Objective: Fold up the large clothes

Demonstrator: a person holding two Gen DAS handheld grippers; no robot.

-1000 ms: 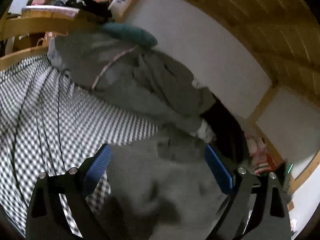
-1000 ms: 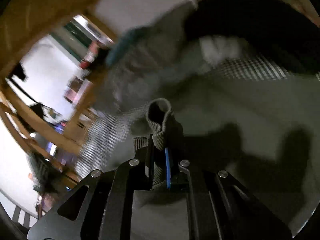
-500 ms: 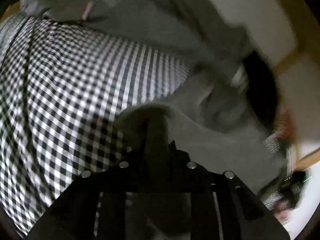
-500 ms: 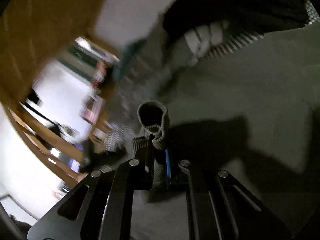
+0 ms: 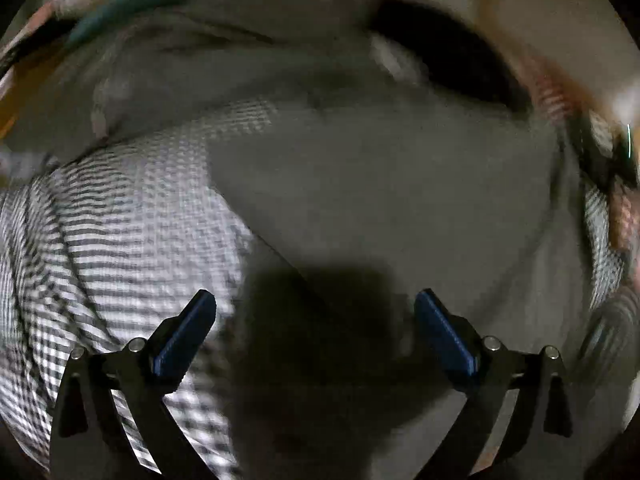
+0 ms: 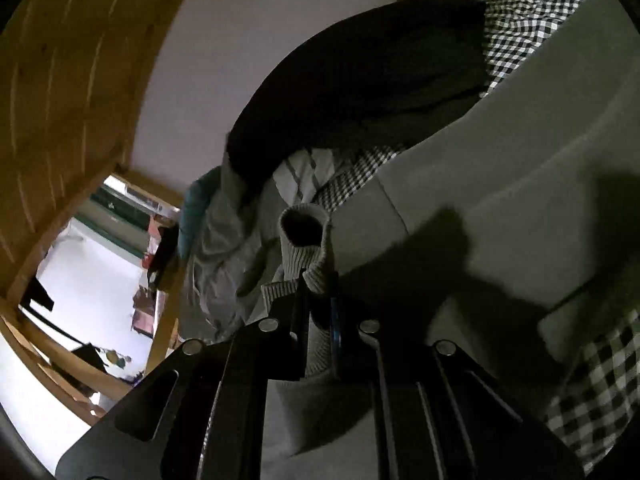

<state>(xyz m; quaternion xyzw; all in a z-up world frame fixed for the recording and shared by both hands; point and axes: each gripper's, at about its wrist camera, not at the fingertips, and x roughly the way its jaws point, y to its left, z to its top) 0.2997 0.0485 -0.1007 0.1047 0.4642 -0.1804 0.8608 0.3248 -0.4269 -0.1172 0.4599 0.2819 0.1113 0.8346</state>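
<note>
A large grey garment [image 5: 380,184] lies spread on a black-and-white checked sheet [image 5: 120,232]. My left gripper [image 5: 316,320] is open and empty just above the garment, its blue pads [image 5: 188,332] wide apart; this view is blurred. In the right wrist view the same grey garment [image 6: 520,168] fills the right side. My right gripper [image 6: 318,284] is shut on the garment's ribbed cuff [image 6: 304,240], which loops up out of the jaws.
A black garment [image 6: 360,80] and crumpled grey clothes [image 6: 224,248] lie heaped at the far side by a white wall [image 6: 240,40]. A wooden frame [image 6: 60,80] stands at left, with a room beyond. The checked sheet [image 6: 592,392] shows at lower right.
My left gripper was shut on a fold of the grey garment half a second ago and has opened and let it go. My right gripper has kept its hold on the cuff and swung with it.
</note>
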